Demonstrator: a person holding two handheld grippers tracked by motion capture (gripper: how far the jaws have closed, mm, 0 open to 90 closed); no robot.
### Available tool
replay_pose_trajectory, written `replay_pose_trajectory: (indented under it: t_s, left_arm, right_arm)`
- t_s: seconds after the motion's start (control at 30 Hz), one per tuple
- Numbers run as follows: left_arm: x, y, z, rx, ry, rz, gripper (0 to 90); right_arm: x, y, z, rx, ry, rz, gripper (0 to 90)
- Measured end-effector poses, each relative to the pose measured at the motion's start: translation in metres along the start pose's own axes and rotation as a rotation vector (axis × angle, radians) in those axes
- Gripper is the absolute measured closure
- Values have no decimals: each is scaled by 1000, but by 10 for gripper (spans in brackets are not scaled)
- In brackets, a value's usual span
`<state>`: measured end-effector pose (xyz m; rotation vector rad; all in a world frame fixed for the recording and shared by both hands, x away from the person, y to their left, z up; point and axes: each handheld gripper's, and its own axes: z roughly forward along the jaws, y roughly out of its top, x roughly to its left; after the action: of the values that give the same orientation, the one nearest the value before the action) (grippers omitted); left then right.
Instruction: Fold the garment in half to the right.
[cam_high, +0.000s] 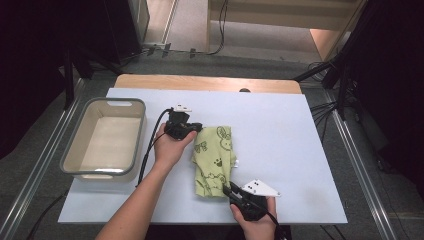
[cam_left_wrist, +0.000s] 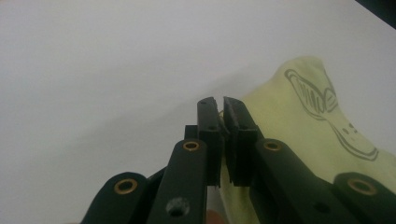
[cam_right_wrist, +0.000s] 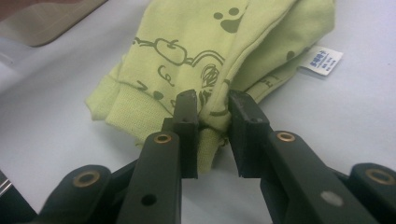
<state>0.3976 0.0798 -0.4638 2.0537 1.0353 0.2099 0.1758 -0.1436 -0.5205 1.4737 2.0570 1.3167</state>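
Now both grippers pinch the green garment (cam_high: 215, 160) (folded, cartoon-printed): left gripper (cam_high: 196, 128) its far edge, right gripper (cam_high: 231, 190) its near cuff.

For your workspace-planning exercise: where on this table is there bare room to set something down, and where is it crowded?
Free: the white table top right of the green garment, and the strip beyond it. The grey tub is empty. Crowded: the middle, around both grippers.

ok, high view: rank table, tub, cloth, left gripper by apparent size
1. table
2. tub, clearly next
3. cloth, folded, smaller than the tub
4. left gripper, smallest, though the hand hides part of it
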Motion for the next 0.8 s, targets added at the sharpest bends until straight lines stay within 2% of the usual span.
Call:
replay_pose_trajectory:
  t_s: [0.27,0.5,0.7,0.8]
  left_arm:
    - [0,-2,3,-4,7,-11,855]
    - [1,-4,5,-5,4,-15,855]
    - [2,-5,6,-11,-13,-31,848]
    - [1,-4,4,-25,-19,-32,824]
  right_arm:
    - [-5,-2,-3,9,-40,-12,736]
    - [-4,-3,-5,23,-45,-30,799]
    - [-4,-6,-5,31,-39,-41,785]
    - [-6,-6,-6,26,-24,-33,724]
